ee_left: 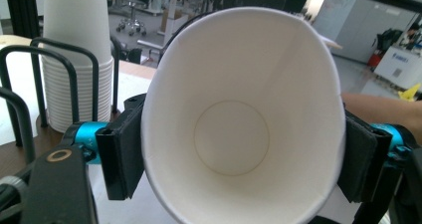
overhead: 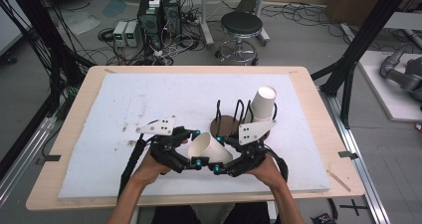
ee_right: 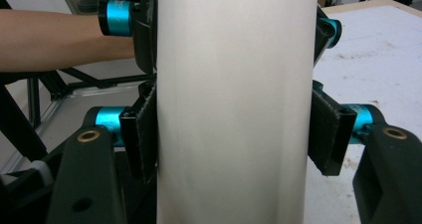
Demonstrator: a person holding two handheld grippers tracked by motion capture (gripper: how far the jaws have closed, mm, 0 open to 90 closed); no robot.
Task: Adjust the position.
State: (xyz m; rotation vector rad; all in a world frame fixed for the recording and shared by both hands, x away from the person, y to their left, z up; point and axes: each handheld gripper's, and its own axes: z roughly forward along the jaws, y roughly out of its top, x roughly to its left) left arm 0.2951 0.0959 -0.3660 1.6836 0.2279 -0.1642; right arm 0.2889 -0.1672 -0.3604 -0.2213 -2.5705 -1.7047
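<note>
High view: above table's (overhead: 74,134) near edge, facing forward, down. Left gripper view: very close, facing paper cup's (ee_left: 239,119) open mouth. Right gripper view: very close, facing same cup's side (ee_right: 234,104).

Cup (overhead: 209,149) between both grippers — cup stack (overhead: 263,103) in rack (overhead: 234,115) behind, on table (overhead: 74,149)

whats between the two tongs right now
A single white paper cup, lying on its side. In the high view the left tongs pinch its open rim end and the right tongs its narrower base end.
</note>
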